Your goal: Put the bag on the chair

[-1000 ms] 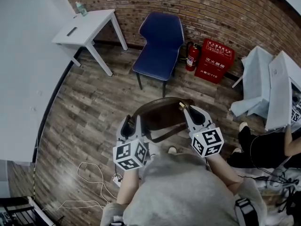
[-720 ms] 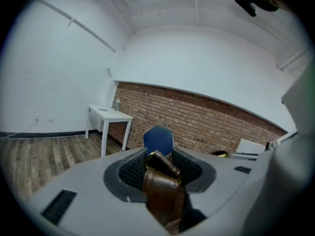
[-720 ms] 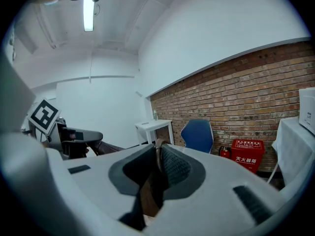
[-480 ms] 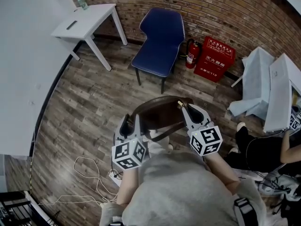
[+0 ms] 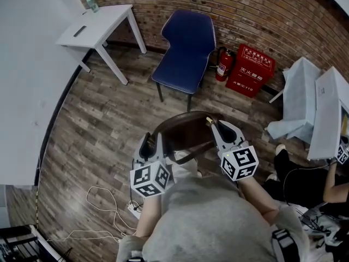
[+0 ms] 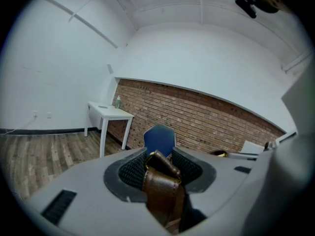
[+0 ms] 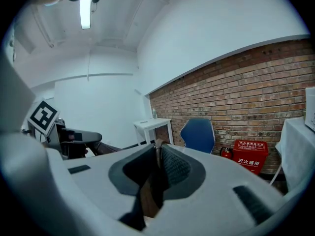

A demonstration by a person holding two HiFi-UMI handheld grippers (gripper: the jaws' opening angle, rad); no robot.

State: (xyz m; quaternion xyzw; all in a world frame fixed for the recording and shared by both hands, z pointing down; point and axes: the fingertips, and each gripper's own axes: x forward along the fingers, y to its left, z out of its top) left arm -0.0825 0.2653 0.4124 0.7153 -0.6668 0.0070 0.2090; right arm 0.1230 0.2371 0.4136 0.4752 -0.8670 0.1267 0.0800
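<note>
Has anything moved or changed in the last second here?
Hardly anything. The left gripper and right gripper still hold the brown bag in front of the person, neither letting go. The blue chair still stands empty by the brick wall; only the view shifted slightly.

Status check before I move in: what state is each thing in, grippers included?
left gripper: shut on the bag strap.
right gripper: shut on the bag's other end.
bag: held off the floor between both grippers, short of the chair.
chair: upright by the brick wall, seat empty.
fire extinguisher: upright beside the chair.
</note>
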